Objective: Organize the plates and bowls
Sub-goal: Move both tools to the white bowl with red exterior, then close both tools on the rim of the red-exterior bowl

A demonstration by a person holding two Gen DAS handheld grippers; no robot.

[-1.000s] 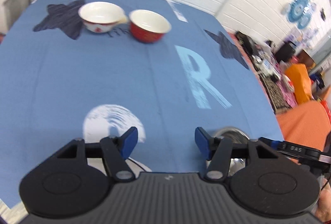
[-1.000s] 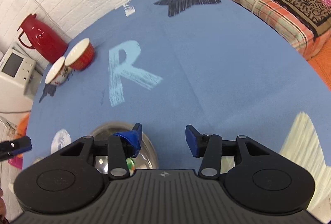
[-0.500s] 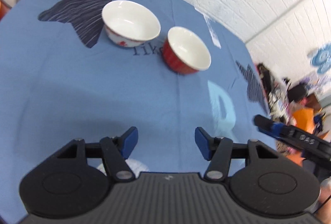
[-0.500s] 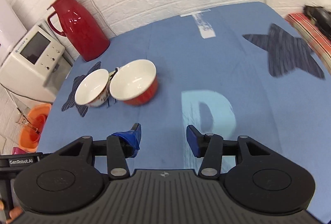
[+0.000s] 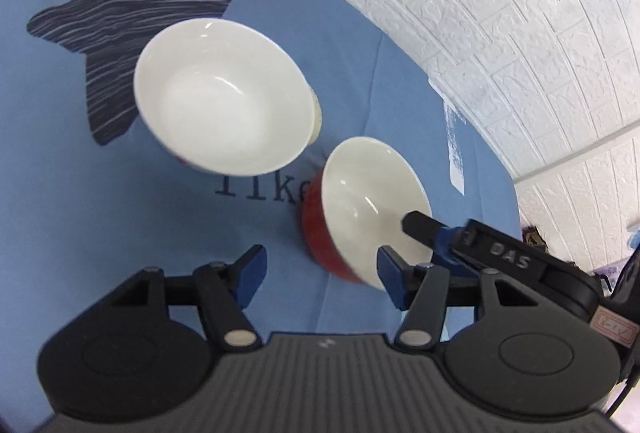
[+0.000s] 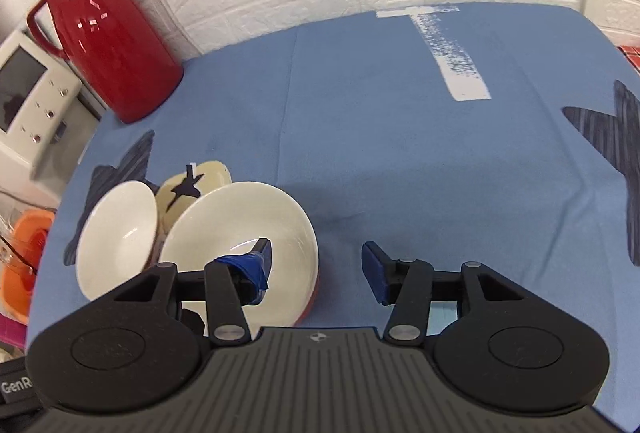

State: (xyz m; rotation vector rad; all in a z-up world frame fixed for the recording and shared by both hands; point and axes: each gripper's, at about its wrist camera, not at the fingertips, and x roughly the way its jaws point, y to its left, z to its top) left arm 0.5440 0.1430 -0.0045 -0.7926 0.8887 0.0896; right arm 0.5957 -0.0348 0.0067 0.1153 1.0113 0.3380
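— Where do we stand on the blue surface [image 6: 400, 153]?

— We have two bowls side by side near the red jug [image 6: 108, 45], both upright on the cloth. The white bowl [image 5: 224, 97] sits partly on the dark star print; the red bowl [image 5: 360, 209] is just beside it, nearer us. Our right gripper [image 6: 316, 265] is spread wide and holds nothing, one finger [image 6: 248, 269] reaching over the red bowl's white inside, the other out past its rim. Our left gripper [image 5: 320, 269] is also wide and empty, hanging just short of the red bowl.

— What could go wrong?

— We judge the rim grip the weak point. Glazed ware is slick, so a shallow pinch could let the red bowl swing or slip. The bowls are so near that a nudge could knock one against the other. Our two grippers also crowd the same bowl and could clash.
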